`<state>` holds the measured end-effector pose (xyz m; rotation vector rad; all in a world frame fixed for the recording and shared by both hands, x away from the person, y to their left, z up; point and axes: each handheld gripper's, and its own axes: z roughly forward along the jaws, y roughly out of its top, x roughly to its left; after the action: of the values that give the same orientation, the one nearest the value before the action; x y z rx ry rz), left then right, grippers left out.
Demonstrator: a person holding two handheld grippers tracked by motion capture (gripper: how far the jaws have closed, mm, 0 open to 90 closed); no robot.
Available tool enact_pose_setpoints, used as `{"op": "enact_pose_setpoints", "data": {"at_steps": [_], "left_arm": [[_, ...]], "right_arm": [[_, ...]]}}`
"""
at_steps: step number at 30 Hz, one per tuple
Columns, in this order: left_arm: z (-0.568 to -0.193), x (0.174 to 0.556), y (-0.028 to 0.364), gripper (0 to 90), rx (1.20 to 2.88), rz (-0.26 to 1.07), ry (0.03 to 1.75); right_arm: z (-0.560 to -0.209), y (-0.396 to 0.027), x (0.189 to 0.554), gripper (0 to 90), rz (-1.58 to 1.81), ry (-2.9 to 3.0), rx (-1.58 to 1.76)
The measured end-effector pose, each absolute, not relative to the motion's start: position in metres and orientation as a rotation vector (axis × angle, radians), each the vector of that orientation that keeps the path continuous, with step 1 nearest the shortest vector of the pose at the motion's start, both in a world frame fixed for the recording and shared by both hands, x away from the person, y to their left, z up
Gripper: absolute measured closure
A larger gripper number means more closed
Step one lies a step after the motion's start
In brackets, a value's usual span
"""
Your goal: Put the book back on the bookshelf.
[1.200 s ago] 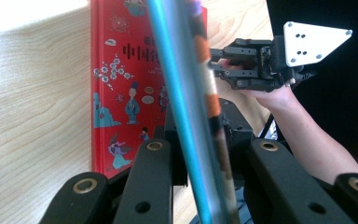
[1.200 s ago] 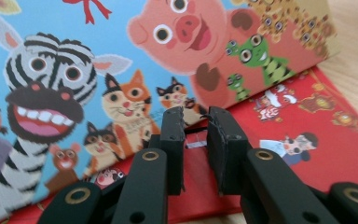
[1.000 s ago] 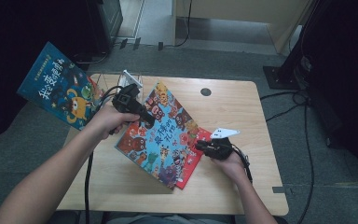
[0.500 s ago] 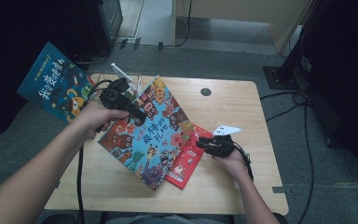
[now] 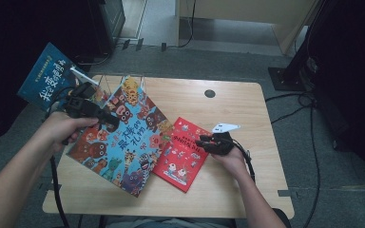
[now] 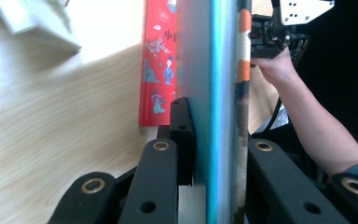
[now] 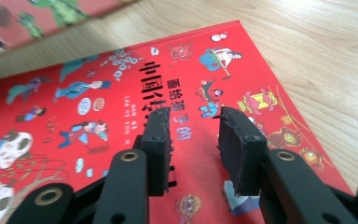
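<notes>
Left gripper point(image 5: 108, 121): jaws clamped on the near-left edge of the big blue book point(image 5: 123, 137); in the left gripper view one pad point(image 6: 182, 135) lies flat against the blue cover and the other jaw sits behind the book's far face.

Big blue book: animal-pattern cover, tilted, held at the left half of the table point(image 5: 247, 104); its right-hand corner overlaps the left edge of the red book point(image 5: 183, 152).

Right gripper point(image 5: 203, 144): jaws have just been opening and now stand apart; nothing between them. In the right gripper view both pads point(image 7: 161, 140) hang just above the red cover, gap clear, and whether they touch the cover cannot be told.

Red book: lies flat on the table, near-centre, turned at an angle, cover up with small cartoon figures and a printed title; the right gripper is at its far-right edge.

Third book point(image 5: 47, 76): dark blue cover, off the far-left corner of the table, raised at an angle beside the left hand point(image 5: 64, 128); what carries it cannot be told.

Count, books: three (one big blue, one red, one dark blue).

Count, grippers: two, one per hand.

Count, held items: one, the big blue book, by the left gripper.

Table: light wood, rounded corners, a small dark round cap point(image 5: 209, 93) at its far middle.

Right hand point(image 5: 230, 156): comes in from the near right, resting near the red book's right edge.
</notes>
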<state>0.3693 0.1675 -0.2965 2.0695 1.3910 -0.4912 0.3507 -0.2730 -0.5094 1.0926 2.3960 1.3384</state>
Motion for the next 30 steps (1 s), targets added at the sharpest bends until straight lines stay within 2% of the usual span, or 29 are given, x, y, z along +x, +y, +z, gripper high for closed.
{"op": "enact_pose_setpoints", "data": {"at_steps": [16,30], "left_arm": [[-0.290,0.339,0.231,80.7,1.981,-0.437,1.528],[-0.272,0.324,0.296,80.9,1.894,-0.359,1.661]], "right_arm": [[-0.516,-0.258,0.357,58.5,1.267,2.460,0.954],[-0.517,-0.257,0.355,58.3,1.257,2.459,0.910]]}}
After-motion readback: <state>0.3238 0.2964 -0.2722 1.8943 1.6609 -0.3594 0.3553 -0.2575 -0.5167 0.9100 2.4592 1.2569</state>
